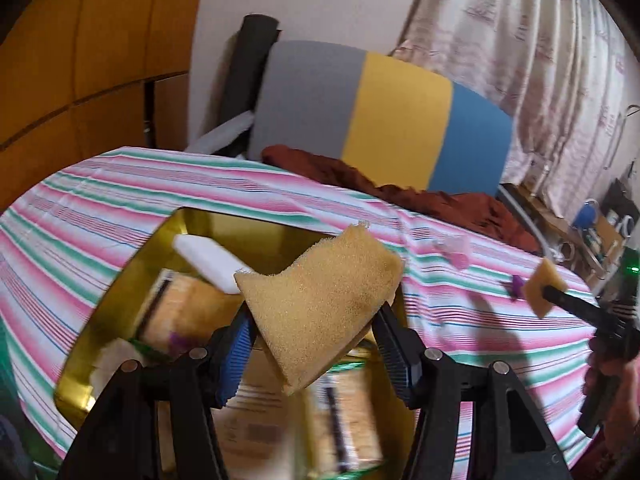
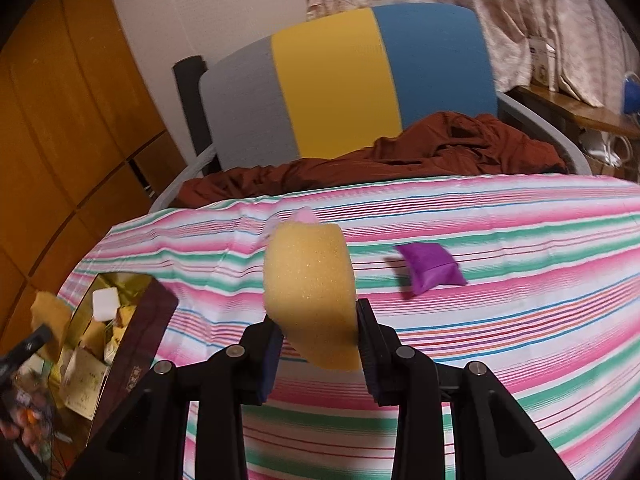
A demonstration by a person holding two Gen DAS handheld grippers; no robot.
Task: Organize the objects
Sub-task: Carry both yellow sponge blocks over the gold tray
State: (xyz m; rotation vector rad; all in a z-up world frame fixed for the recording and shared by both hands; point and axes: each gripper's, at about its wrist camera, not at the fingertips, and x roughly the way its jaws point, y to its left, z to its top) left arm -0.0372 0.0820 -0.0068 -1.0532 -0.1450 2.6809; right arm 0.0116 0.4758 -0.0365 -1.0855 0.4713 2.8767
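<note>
My left gripper (image 1: 314, 316) is shut on a yellow sponge (image 1: 320, 292) and holds it over an open gold box (image 1: 70, 396). The box holds a white block (image 1: 208, 260) and several packets. My right gripper (image 2: 316, 316) is shut on a second yellow sponge (image 2: 310, 292) above the striped tablecloth (image 2: 500, 320). A purple pouch (image 2: 430, 268) and a small pink thing (image 2: 304, 214) lie on the cloth beyond it. The right wrist view shows the gold box (image 2: 136, 344) at lower left, with the left gripper (image 2: 36, 340) and its sponge (image 2: 50, 312) there.
Behind the table stands a chair with a grey, yellow and blue back (image 1: 380, 120), with a rust-brown cloth (image 1: 440, 200) heaped on its seat. Wooden cabinets (image 1: 80, 60) fill the left, curtains (image 1: 540, 40) the right. A cluttered shelf (image 1: 600, 232) sits at far right.
</note>
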